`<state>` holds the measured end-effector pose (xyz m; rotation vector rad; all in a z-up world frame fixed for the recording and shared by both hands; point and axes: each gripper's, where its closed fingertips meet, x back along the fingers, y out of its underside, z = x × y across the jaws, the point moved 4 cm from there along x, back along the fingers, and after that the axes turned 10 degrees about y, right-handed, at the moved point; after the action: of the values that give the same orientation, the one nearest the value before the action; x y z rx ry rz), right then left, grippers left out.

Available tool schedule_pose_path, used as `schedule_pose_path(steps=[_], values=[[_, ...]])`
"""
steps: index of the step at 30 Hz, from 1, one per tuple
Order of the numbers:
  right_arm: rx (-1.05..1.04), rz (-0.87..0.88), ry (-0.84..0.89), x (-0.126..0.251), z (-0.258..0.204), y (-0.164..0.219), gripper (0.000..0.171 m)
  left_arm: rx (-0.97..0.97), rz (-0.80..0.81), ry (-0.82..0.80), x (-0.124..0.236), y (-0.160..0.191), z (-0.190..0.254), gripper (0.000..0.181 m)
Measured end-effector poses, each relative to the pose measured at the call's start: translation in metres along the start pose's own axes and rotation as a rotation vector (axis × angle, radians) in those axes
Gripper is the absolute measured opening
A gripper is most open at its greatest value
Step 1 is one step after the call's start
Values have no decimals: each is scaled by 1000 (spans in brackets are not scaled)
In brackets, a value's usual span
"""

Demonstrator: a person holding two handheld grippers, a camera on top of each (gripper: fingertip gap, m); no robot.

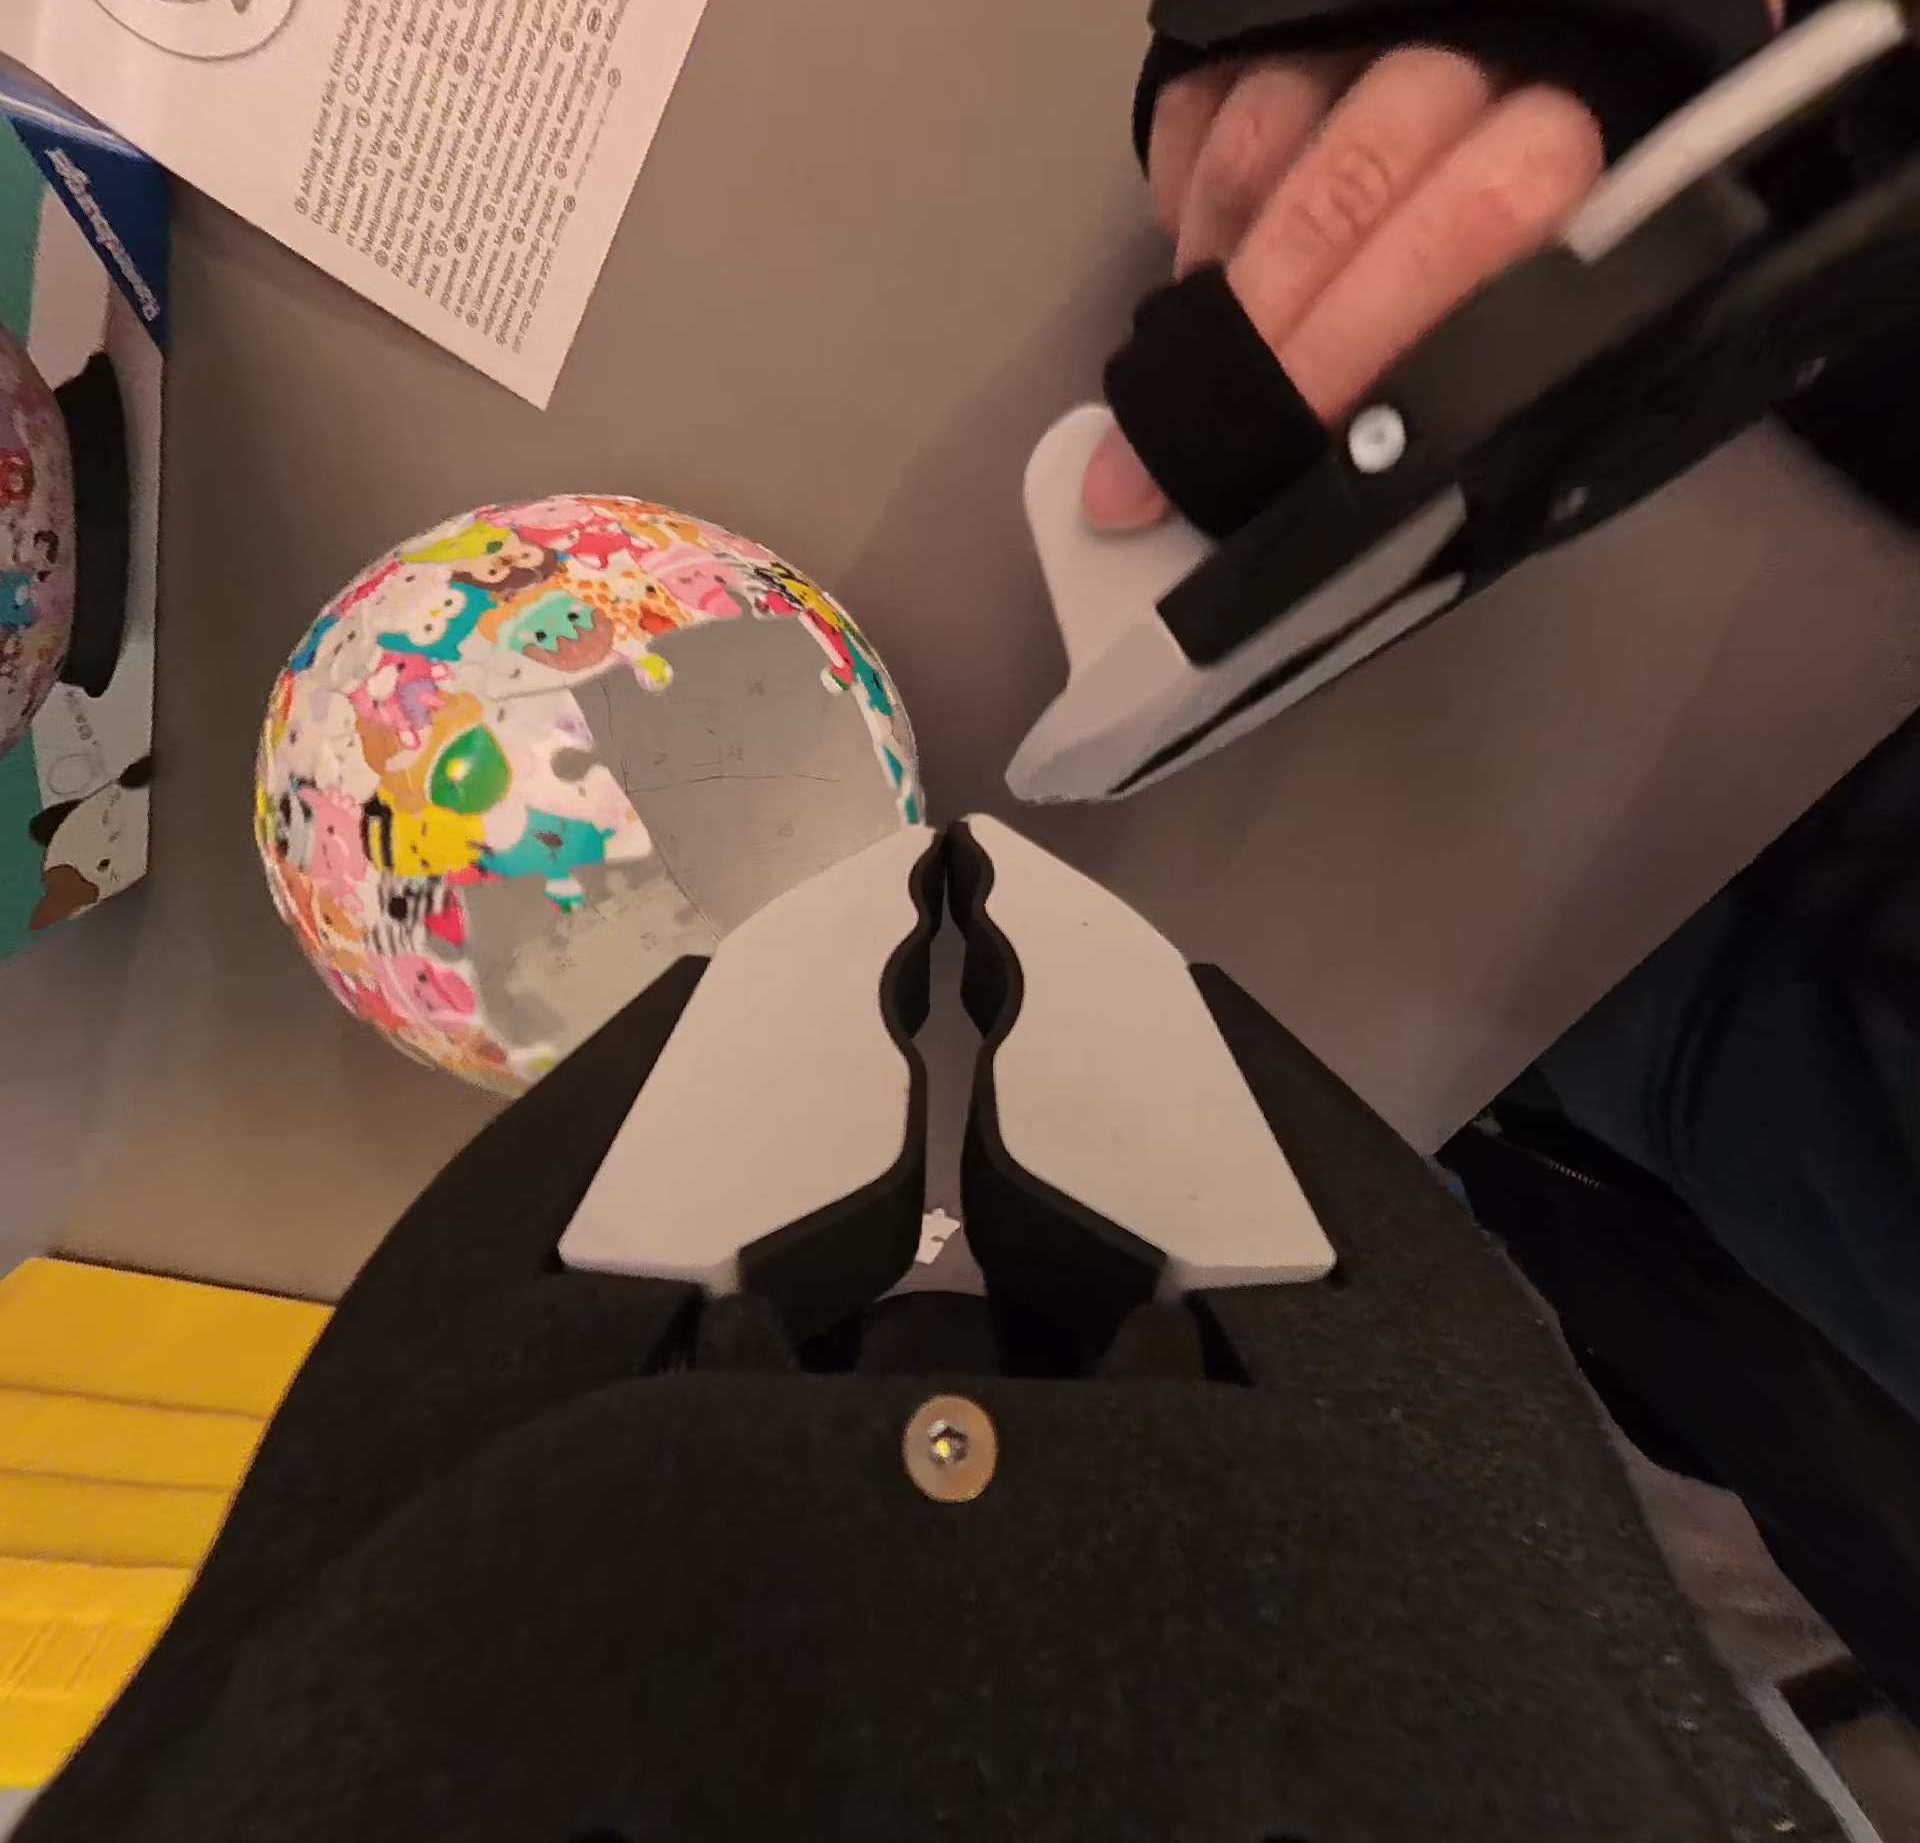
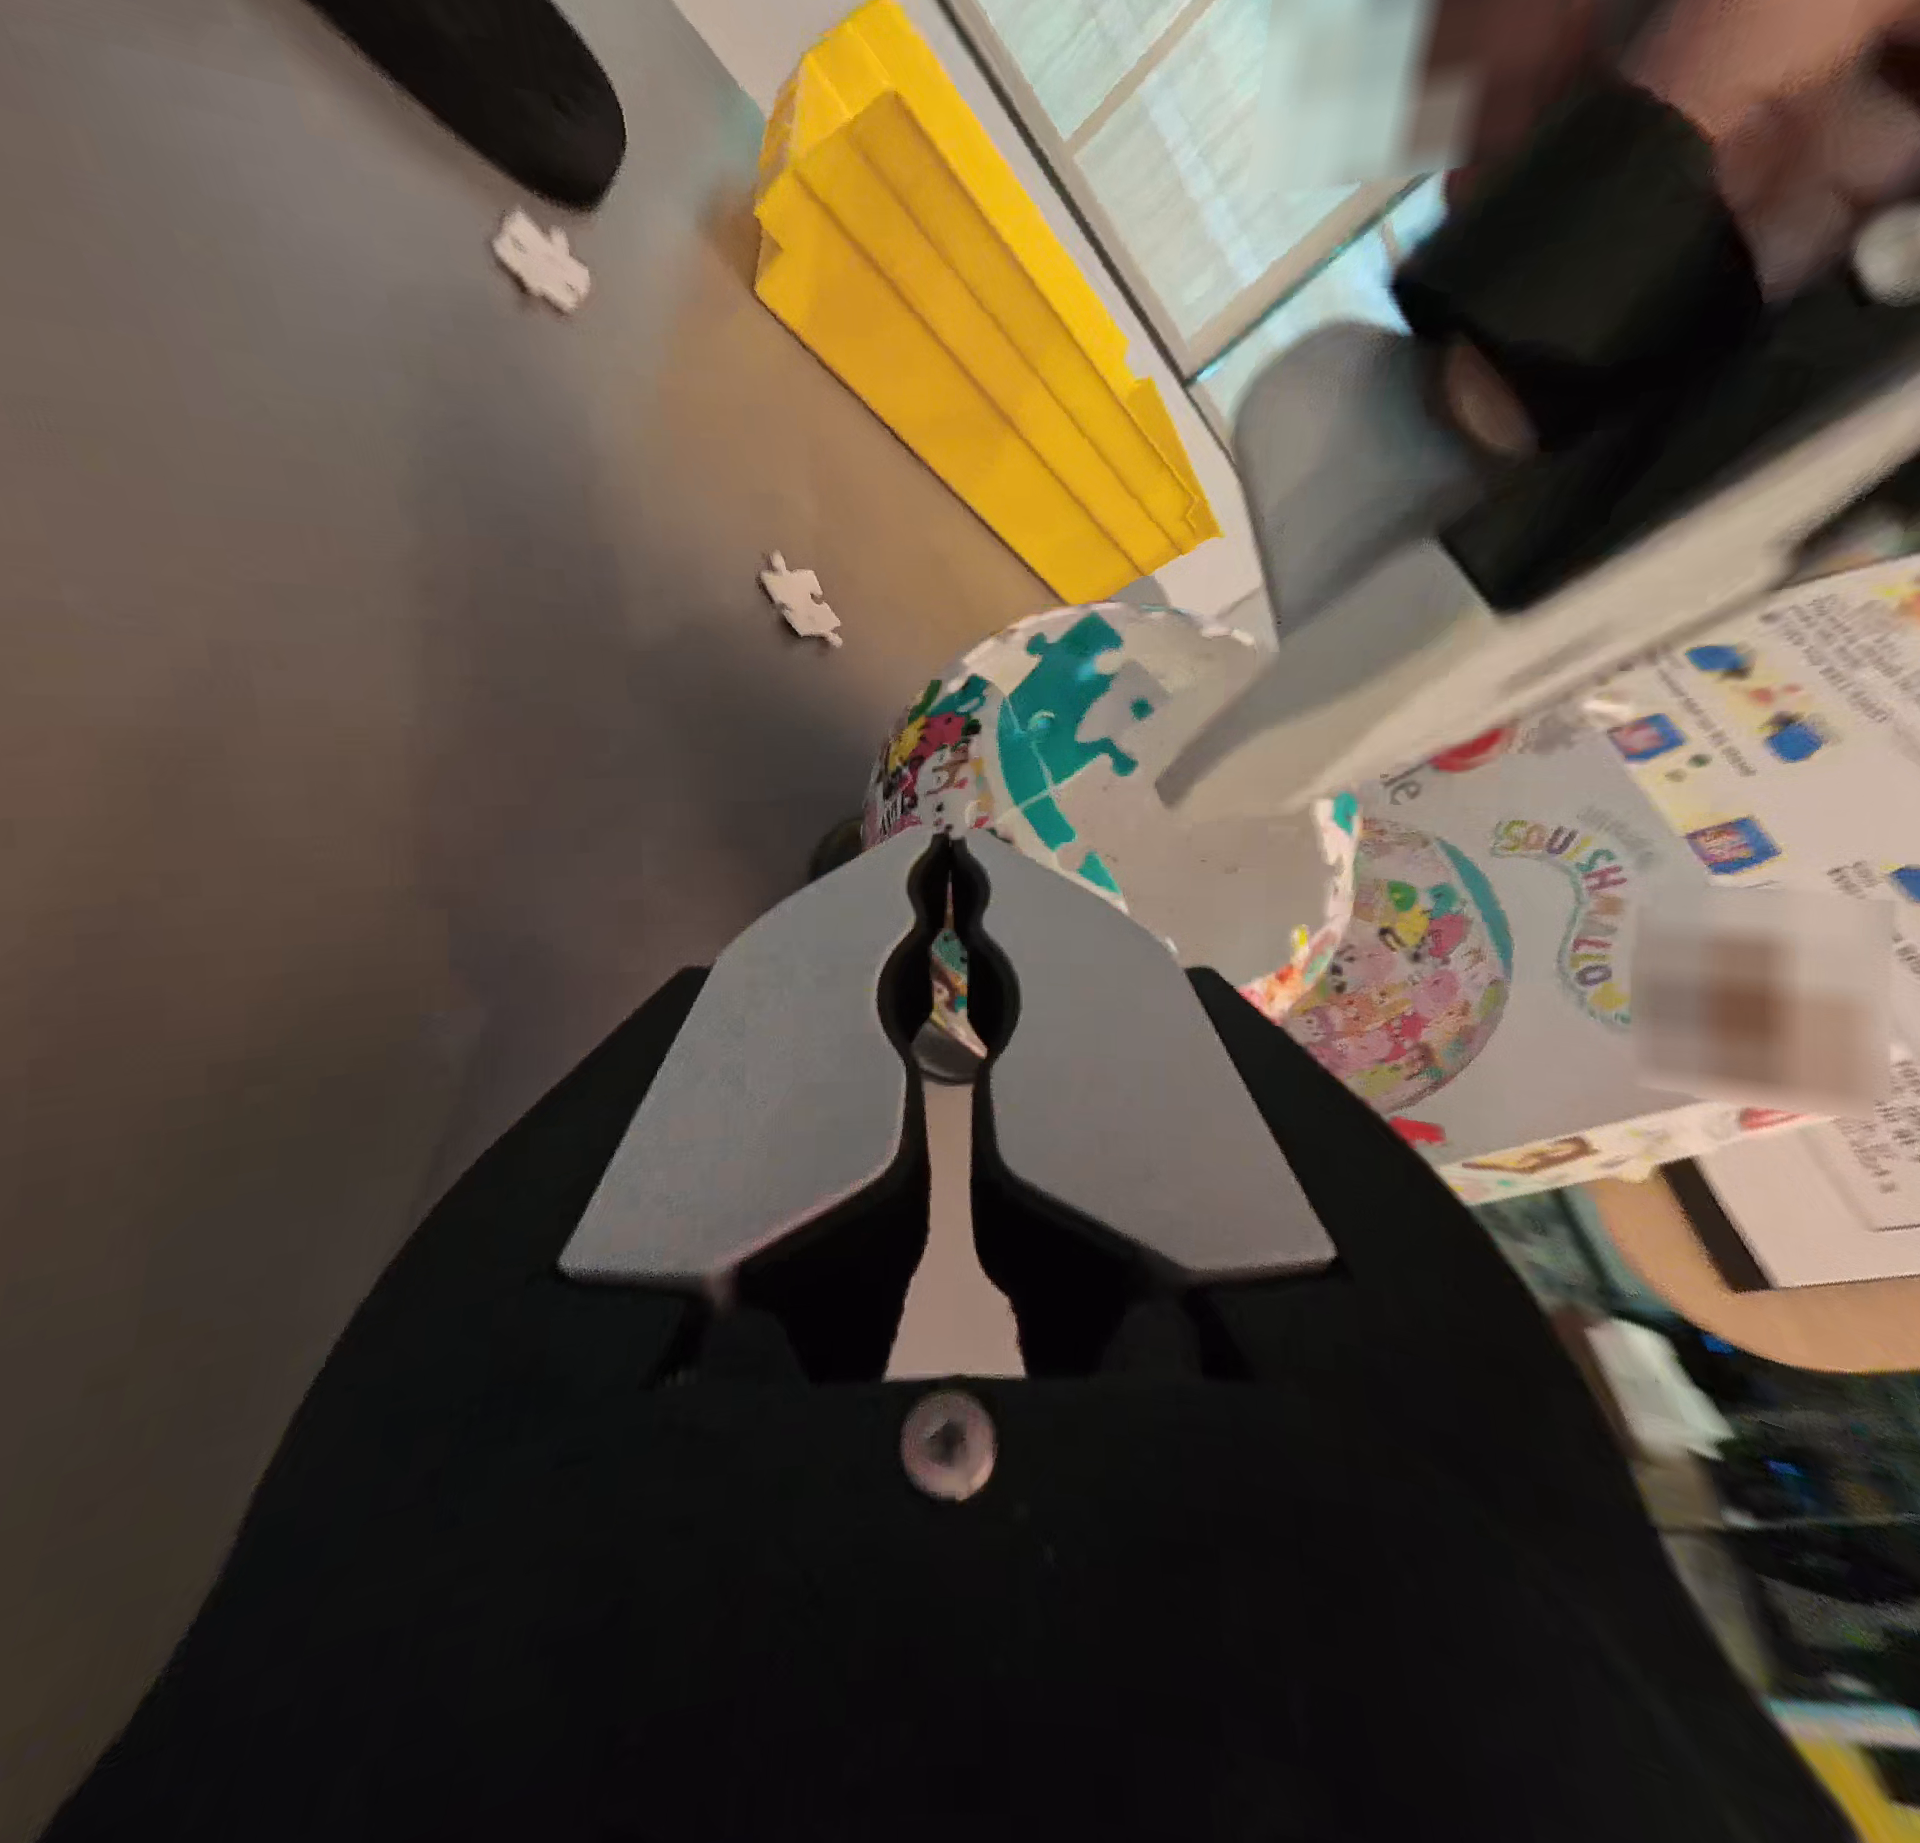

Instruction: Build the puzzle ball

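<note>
Sitting on the grey bench (image 1: 935, 287), the puzzle ball (image 1: 540, 785) has a big open hole on its right side. Both the left gripper (image 1: 949, 837) and right gripper (image 2: 949, 848) are clenched with nothing inside. Next, gently grab a loose piece (image 2: 800, 596), then line up its bumps with the hole's edge.

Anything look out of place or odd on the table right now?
Only the unfinished work: the puzzle ball has a large gap showing its grey inside, and two loose pieces lie pale side up, apart from it. Both the left hand-held gripper and the right hand-held gripper are shut and empty.
</note>
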<state>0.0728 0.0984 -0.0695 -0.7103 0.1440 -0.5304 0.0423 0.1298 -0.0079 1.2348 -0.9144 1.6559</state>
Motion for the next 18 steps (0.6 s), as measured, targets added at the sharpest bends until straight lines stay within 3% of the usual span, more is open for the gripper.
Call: schedule_pose_path(steps=[4,8,10,14,18], values=[[-199,61,-98,14,30,-2,5,-19,138,-31,20,24,17,0],[-353,-9,-445,20,47,-3,31,9,298,-61,35,65,24,0],[-284,-77,-524,17,53,-2,46,41,362,-54,37,86,26,0],[42,-202,-672,3,49,-10,32,95,431,-43,34,127,28,0],[250,-352,-785,-15,51,-10,32,157,455,-34,26,163,27,0]])
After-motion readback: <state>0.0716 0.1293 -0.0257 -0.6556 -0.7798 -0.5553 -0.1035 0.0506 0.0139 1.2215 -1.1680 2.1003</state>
